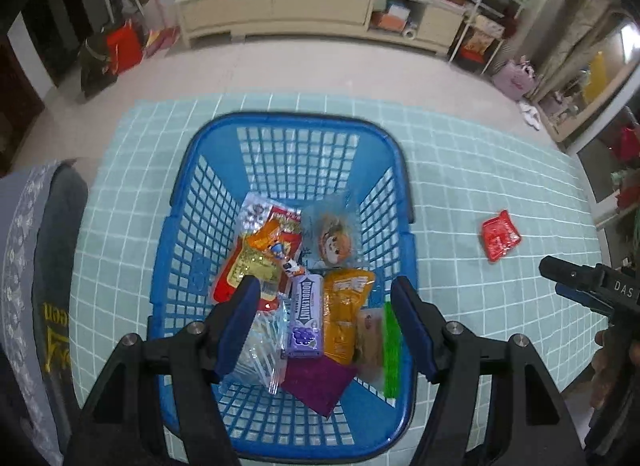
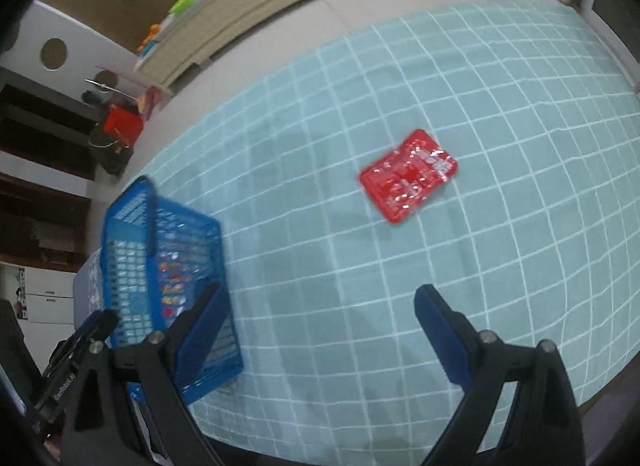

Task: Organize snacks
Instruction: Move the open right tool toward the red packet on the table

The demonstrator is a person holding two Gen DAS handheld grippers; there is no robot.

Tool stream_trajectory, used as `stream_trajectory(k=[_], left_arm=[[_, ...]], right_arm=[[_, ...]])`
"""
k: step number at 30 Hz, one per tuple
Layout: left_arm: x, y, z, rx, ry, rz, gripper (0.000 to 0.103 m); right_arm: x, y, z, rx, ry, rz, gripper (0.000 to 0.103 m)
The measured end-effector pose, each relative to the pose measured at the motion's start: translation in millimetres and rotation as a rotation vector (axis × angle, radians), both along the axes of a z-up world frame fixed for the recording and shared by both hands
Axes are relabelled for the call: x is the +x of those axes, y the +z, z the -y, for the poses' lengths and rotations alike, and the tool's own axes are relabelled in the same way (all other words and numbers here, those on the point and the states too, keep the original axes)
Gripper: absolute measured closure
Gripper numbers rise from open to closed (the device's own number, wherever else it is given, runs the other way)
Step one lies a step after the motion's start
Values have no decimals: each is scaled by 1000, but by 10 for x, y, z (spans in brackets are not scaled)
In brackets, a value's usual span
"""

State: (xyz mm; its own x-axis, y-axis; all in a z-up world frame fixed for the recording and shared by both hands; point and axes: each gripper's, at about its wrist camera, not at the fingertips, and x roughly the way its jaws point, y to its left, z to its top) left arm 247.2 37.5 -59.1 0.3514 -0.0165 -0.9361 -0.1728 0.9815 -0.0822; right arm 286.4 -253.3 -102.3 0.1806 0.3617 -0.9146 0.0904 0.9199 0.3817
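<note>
**Snack inventory: one pack still outside the basket**

Nearest the left wrist camera, the left gripper [image 1: 324, 318] is held over the blue basket [image 1: 200, 201], jaws apart and nothing clamped between them. The right gripper [image 2: 320, 330] is held over the open counter [image 2: 500, 85], which is covered by a teal checked cloth; its jaws are likewise apart and empty.

Step in hand, as judged: collection of the last loose item. The red packet [image 2: 408, 175] lies flat on the cloth, well apart from the basket, ahead of the right gripper and untouched.

Next move, as judged: the right gripper is to be brought forward and lowered over the red packet, one jaw set on each side, and closed; since the packet is thin and flat, an edge may need to be caught low against the cloth. A carry to the basket would follow.

Count:
- Baskets: one.
- Packs outside the basket: one, red.
- Packs inside the basket, as far as can be told apart: about eight. Noted are a Doublemint pack [image 1: 306, 314], an orange pouch [image 1: 346, 314], a purple packet [image 1: 320, 384], a clear wrapper [image 1: 260, 350], a green-edged pack [image 1: 390, 350], a red and yellow pouch [image 1: 248, 270], a cartoon-face pack [image 1: 334, 242] and a red and silver pack [image 1: 276, 217]. Overlaps make the count uncertain.
</note>
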Motion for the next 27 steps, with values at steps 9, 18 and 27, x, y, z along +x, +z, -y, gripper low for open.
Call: stream_trajectory(k=[9,18,27], left_arm=[[338,-392,-223,-12,107,-111,37],[718,-626,-248,-15,116,-162,37],[935,-752,-137,-10,90,-166,37]], right_arm=[[394,-410,213,-40,-66,-82,7],[820,-799,289,-60,-151,-167,7],[950,-912,321,-266,-185,-183,7]])
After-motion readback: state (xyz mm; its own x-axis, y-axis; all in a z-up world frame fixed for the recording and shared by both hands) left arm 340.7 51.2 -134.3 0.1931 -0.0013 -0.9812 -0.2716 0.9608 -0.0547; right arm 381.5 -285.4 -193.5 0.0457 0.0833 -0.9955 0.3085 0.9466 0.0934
